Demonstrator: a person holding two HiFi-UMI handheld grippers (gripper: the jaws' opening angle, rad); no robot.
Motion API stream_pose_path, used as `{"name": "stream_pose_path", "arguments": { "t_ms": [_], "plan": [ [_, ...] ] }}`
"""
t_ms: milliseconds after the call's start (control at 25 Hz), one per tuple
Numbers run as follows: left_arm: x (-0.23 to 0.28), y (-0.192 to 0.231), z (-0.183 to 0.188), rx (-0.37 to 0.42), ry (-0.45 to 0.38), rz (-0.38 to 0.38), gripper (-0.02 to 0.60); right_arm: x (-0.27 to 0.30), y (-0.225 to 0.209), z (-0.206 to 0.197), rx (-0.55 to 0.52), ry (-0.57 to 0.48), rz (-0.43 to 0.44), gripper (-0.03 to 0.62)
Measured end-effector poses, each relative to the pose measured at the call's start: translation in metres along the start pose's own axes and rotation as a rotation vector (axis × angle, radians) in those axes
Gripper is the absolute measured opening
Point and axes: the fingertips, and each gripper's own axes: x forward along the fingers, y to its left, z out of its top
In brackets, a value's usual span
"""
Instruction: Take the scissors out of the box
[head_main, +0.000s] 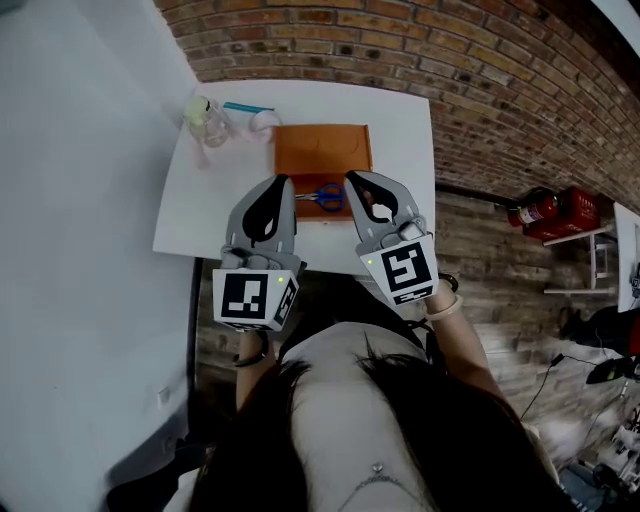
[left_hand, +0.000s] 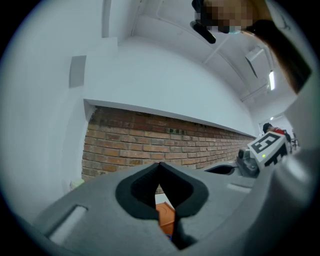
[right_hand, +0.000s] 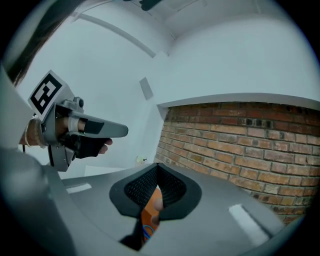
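Observation:
Scissors (head_main: 322, 196) with blue handles lie at the near end of a shallow orange box (head_main: 322, 150) on a white table (head_main: 400, 120). My left gripper (head_main: 278, 183) hovers over the box's near left corner, jaws shut and empty. My right gripper (head_main: 352, 180) hovers over the near right corner, also shut with nothing in it. The scissors lie between the two tips. In the left gripper view a strip of the orange box (left_hand: 165, 215) shows through the jaw gap. In the right gripper view the box (right_hand: 150, 210) and a blue handle (right_hand: 146, 231) show below the tips.
A clear plastic bottle (head_main: 207, 120), a small white roll (head_main: 263, 122) and a blue pen-like stick (head_main: 247, 107) lie at the table's far left. A brick wall runs behind the table. A red fire extinguisher (head_main: 545, 210) lies on the floor to the right.

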Motion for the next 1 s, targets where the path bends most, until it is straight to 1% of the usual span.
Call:
{"name": "stream_pose_path", "arguments": {
  "t_ms": [280,440,1000],
  "plan": [
    [0.027,0.007,-0.008,0.008,0.02,0.022,-0.002,0.025,-0.012,-0.026,-0.019,0.051,0.071,0.008],
    [0.039,0.01,-0.011,-0.002,0.021,0.037,0.0,0.037,-0.016,-0.041,-0.019,0.083,0.121,0.008],
    [0.061,0.032,-0.02,-0.005,0.03,0.102,0.0,0.066,-0.005,-0.097,-0.067,0.239,0.312,0.009]
  ]
}}
